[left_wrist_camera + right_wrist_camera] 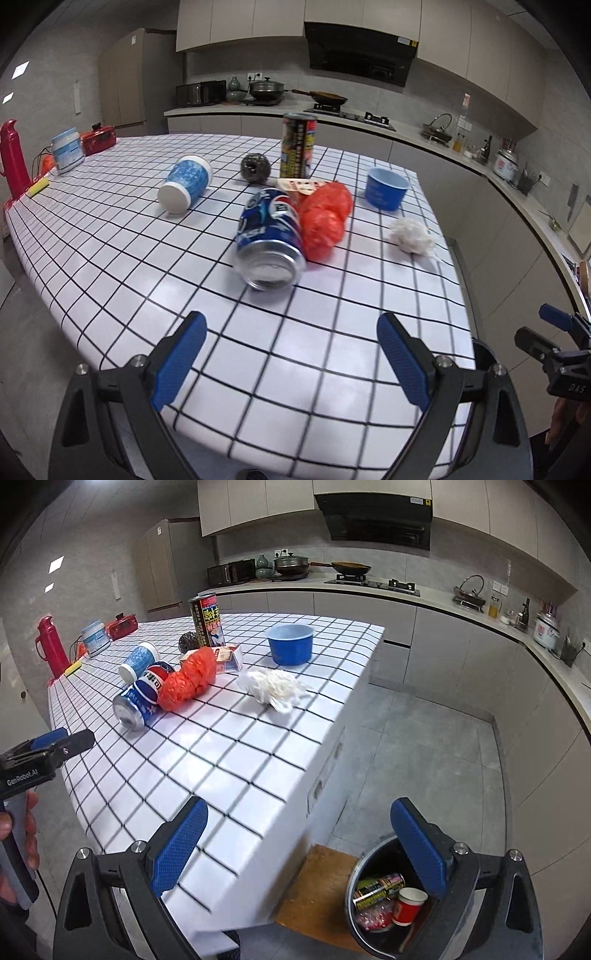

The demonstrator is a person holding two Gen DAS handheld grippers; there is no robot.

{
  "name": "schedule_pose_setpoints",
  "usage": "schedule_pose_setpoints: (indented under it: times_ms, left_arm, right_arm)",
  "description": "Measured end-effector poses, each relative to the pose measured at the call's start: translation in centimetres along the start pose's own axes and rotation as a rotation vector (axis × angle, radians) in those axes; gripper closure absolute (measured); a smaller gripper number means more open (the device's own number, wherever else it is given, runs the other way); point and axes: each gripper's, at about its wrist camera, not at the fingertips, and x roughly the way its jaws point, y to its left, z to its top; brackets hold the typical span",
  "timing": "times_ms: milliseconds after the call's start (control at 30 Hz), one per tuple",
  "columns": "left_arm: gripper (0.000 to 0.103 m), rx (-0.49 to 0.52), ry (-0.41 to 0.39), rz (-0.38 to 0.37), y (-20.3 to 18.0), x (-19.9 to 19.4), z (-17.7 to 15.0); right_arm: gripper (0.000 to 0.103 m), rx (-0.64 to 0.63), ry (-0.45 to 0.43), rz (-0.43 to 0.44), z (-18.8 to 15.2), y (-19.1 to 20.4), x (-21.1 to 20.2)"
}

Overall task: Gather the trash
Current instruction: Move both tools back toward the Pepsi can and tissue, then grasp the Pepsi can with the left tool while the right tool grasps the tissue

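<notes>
A: so what's on the counter [110, 258]?
B: one soda can [271, 240], one tall can [298, 146], one paper cup [186, 184], one red bag [327, 218], one tissue wad [412, 236], one blue bowl [387, 188].

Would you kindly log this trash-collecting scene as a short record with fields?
surface: checked table
lying on table: Pepsi can, orange bag, paper cup, white tissue wad
standing on table: tall can, blue bowl
trash bin: on the floor beside the table, already holds trash
left gripper: open, empty
right gripper: open, empty
</notes>
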Motion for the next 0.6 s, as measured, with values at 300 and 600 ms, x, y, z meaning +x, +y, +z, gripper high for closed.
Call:
schedule_pose_setpoints:
  times_ms: [300, 600]
  left_arm:
    - [0.009, 0.014, 0.051, -0.015, 2.4, 4.9, 2.5]
    - [0.009, 0.044, 0.083, -0.065, 2.1, 8.2, 4.8]
  right_arm:
    - [0.002, 0.008, 0.004, -0.016, 3.6, 2.3, 4.0]
    - [0.002, 0.026, 0.035, -0.041, 5.9, 3.3, 8.1]
